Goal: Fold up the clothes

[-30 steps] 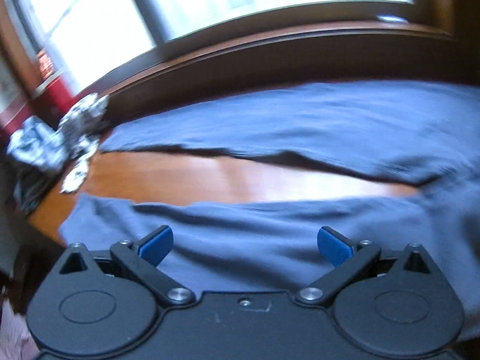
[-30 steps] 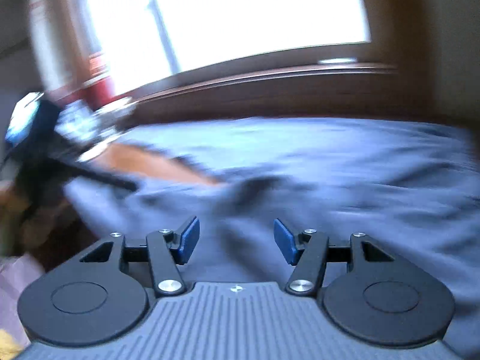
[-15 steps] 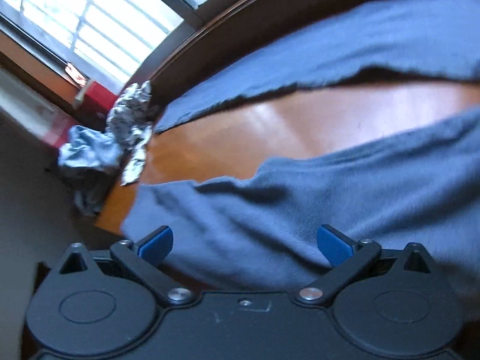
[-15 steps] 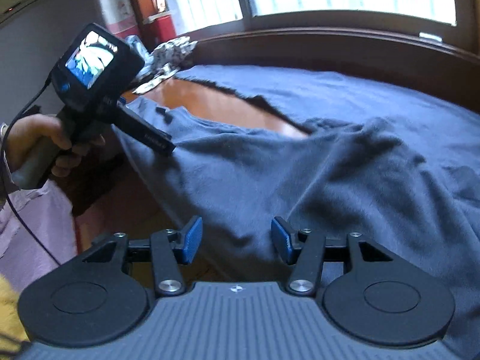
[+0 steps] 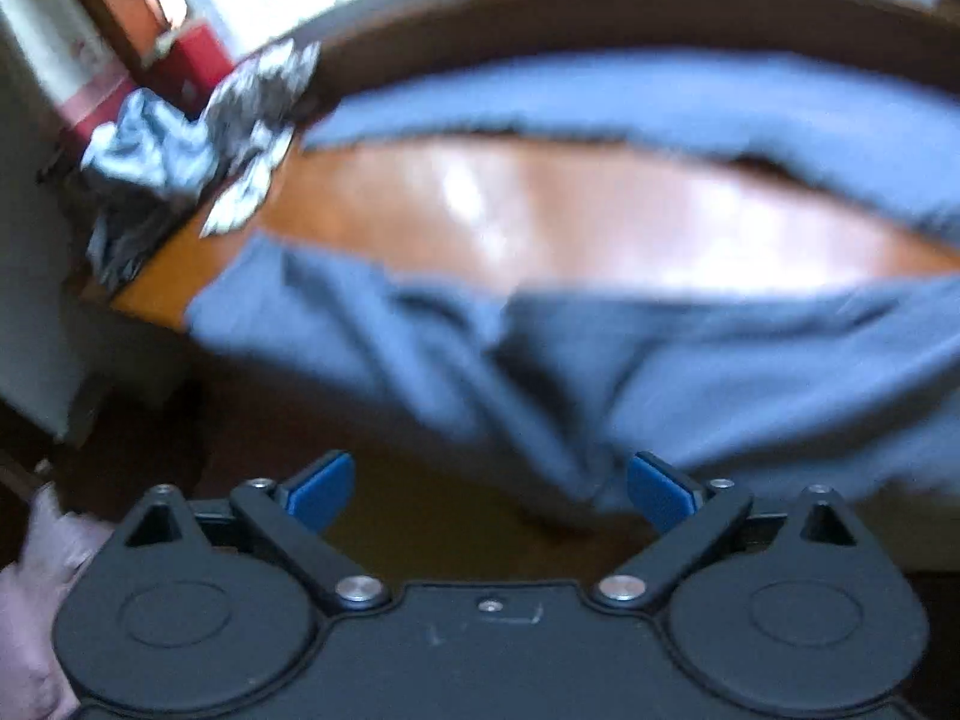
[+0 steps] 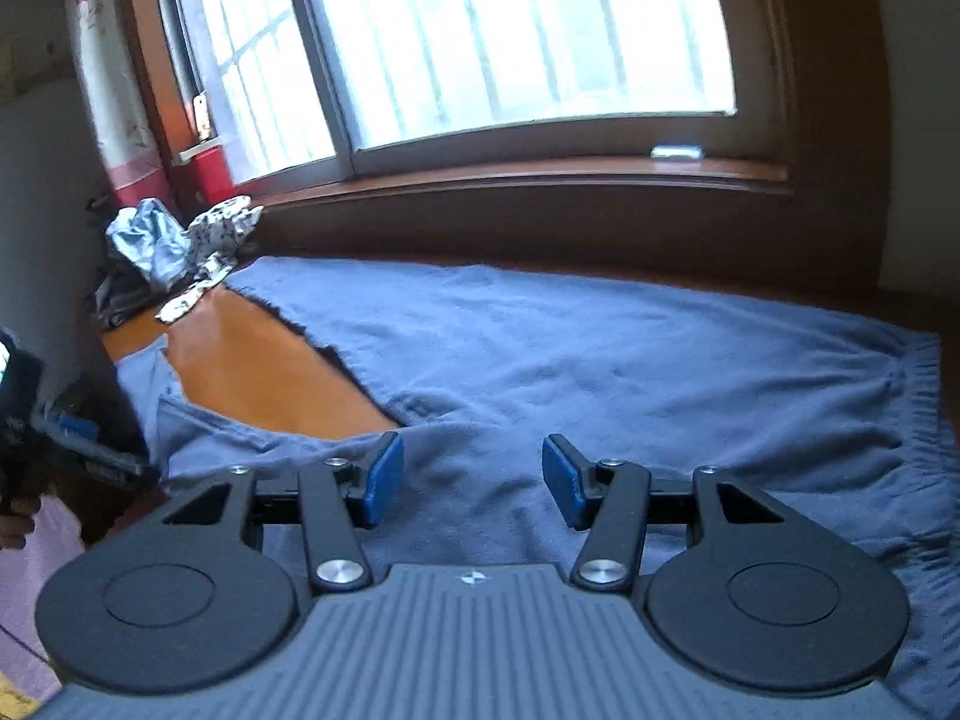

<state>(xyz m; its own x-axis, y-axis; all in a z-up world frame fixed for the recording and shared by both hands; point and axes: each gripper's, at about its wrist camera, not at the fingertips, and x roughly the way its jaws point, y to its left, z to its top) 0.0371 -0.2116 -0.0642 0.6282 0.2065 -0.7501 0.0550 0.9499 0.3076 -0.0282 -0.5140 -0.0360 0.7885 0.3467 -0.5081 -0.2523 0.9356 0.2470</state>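
Note:
A pair of blue-grey trousers (image 6: 600, 348) lies spread over the wooden table (image 6: 258, 372), waistband at the right and bare wood showing between the two legs. My right gripper (image 6: 474, 477) hovers open just above the cloth where the legs join, nothing between its pads. In the blurred left wrist view the near leg (image 5: 690, 372) is rumpled and its hem droops over the table's front edge. My left gripper (image 5: 489, 480) is open there. A hanging fold of the hem sits near its right pad (image 5: 660, 489), which does not pinch it.
A heap of crumpled patterned and pale clothes (image 6: 174, 234) sits at the table's far left corner (image 5: 180, 144). Behind it stand a red box (image 6: 204, 171) and a wide window with a dark sill (image 6: 540, 180). Pink fabric (image 5: 30, 600) shows at the lower left.
The left gripper has drawn back off the table, and the near leg's hem now droops bunched over the front edge. The right gripper's view has lifted, with the left gripper now at its left edge.

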